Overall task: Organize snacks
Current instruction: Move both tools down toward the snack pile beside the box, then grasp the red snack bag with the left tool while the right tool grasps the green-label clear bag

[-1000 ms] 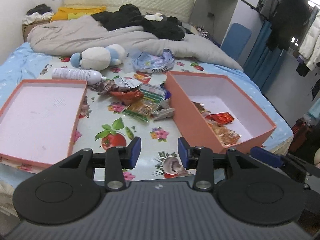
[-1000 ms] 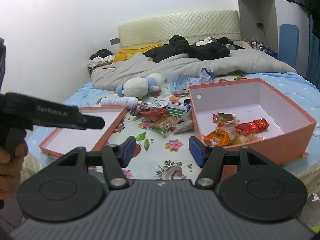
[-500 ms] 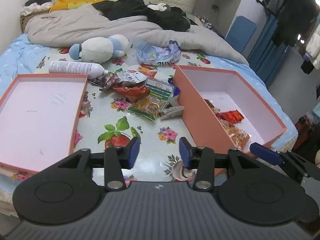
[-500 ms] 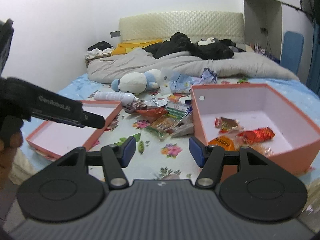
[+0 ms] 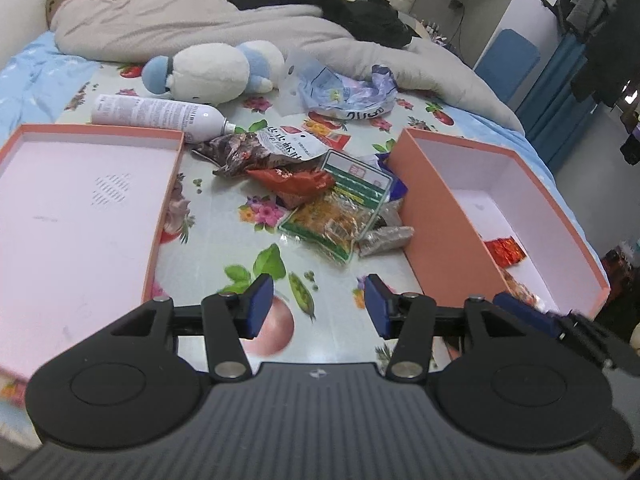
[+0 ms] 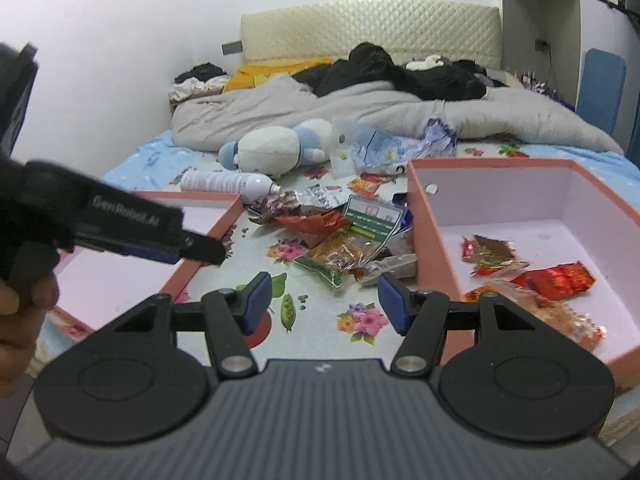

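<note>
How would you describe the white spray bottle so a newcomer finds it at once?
Start at the shallow pink box lid on the floral bedsheet. Just beyond its far edge lies the spray bottle, in front of the plush toy. Unlike the crinkly snack packets nearby, it is a smooth white cylinder on its side.

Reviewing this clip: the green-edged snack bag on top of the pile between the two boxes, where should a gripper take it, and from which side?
Grip the green-edged snack bag by its near sealed corner, which sticks out of the pile toward the left gripper. It lies flat, so come from the near side, low, jaws above and below the thin edge. Its far end lies tucked under the green card, and the deep box crowds its right.
</note>
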`<action>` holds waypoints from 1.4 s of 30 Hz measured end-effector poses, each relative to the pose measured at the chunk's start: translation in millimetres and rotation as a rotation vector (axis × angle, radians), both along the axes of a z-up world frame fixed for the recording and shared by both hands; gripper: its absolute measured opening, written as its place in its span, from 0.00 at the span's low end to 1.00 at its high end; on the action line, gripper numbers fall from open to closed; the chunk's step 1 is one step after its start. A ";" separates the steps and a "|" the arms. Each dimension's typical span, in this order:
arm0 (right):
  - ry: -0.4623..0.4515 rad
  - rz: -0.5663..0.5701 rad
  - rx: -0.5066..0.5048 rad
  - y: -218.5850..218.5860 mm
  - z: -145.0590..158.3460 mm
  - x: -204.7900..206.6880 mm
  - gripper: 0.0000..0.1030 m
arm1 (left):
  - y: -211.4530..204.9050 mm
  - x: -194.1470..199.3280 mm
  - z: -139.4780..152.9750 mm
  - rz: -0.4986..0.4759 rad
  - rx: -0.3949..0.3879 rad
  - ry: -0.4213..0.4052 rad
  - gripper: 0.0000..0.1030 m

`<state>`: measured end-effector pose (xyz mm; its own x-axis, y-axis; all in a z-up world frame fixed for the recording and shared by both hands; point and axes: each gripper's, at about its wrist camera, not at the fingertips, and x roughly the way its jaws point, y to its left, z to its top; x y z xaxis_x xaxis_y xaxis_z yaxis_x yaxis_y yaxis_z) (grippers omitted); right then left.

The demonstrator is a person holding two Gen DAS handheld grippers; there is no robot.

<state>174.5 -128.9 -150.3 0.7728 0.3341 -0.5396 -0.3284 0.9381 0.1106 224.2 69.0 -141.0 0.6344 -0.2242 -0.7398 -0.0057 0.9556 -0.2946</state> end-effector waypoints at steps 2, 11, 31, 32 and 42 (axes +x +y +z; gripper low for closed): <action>0.011 -0.004 0.001 8.1 -11.4 13.4 0.59 | 3.4 19.9 -8.2 -0.013 -0.001 -0.004 0.55; 0.071 -0.033 0.007 34.8 -58.3 63.4 0.59 | -6.2 125.8 -53.1 -0.217 0.146 0.009 0.55; 0.253 -0.216 0.153 51.7 -110.8 145.0 0.65 | -50.2 235.1 -103.2 -0.633 0.451 0.080 0.53; 0.238 -0.208 0.137 54.2 -111.4 145.2 0.65 | -50.8 236.2 -107.2 -0.642 0.459 0.081 0.52; 0.244 -0.154 0.138 50.4 -110.5 154.2 0.39 | -44.8 235.0 -109.5 -0.587 0.431 0.083 0.36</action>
